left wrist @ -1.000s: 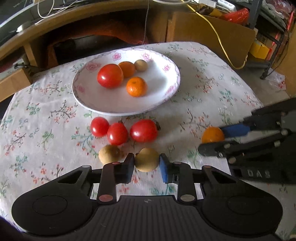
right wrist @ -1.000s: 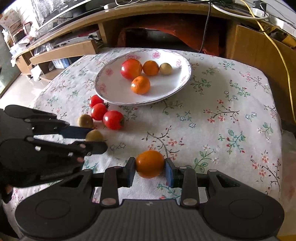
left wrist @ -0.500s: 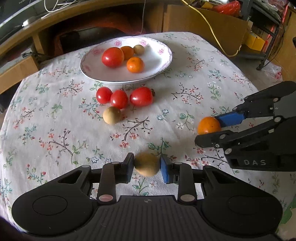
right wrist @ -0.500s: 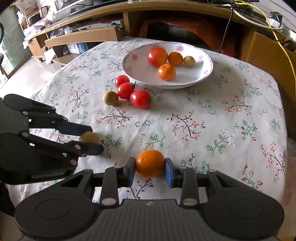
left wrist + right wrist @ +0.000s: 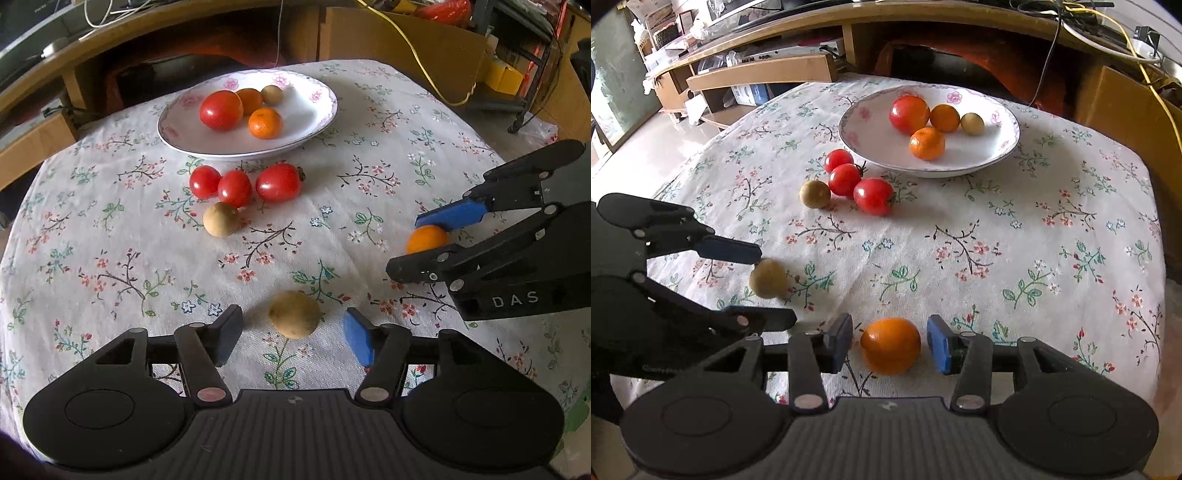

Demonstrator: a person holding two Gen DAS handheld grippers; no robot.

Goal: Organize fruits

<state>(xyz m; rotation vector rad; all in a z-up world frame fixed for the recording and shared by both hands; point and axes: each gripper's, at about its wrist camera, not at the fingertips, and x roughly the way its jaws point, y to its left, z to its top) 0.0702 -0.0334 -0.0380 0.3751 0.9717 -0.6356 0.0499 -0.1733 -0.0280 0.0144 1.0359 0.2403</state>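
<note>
orange [image 5: 424, 239]: in the left wrist view, its top and lower edge hidden behind the right gripper's fingers [image 5: 452, 215]
brown fruit [image 5: 768, 277]: blurred in the right wrist view; kind cannot be told
plate's far orange [image 5: 250, 99]: partly covered by the large tomato [image 5: 221, 110]
tablecloth [image 5: 110, 236]: near edge hidden behind the gripper body

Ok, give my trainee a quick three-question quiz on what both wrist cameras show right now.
1. True or false: the left gripper is shut on the tan round fruit.
2. How many red tomatoes lie on the floral tablecloth, off the white floral-rimmed plate?
3. What sits between the right gripper fingers: A) tomato B) loose orange C) nothing?

Key: 1 false; 2 three; 3 B.
</note>
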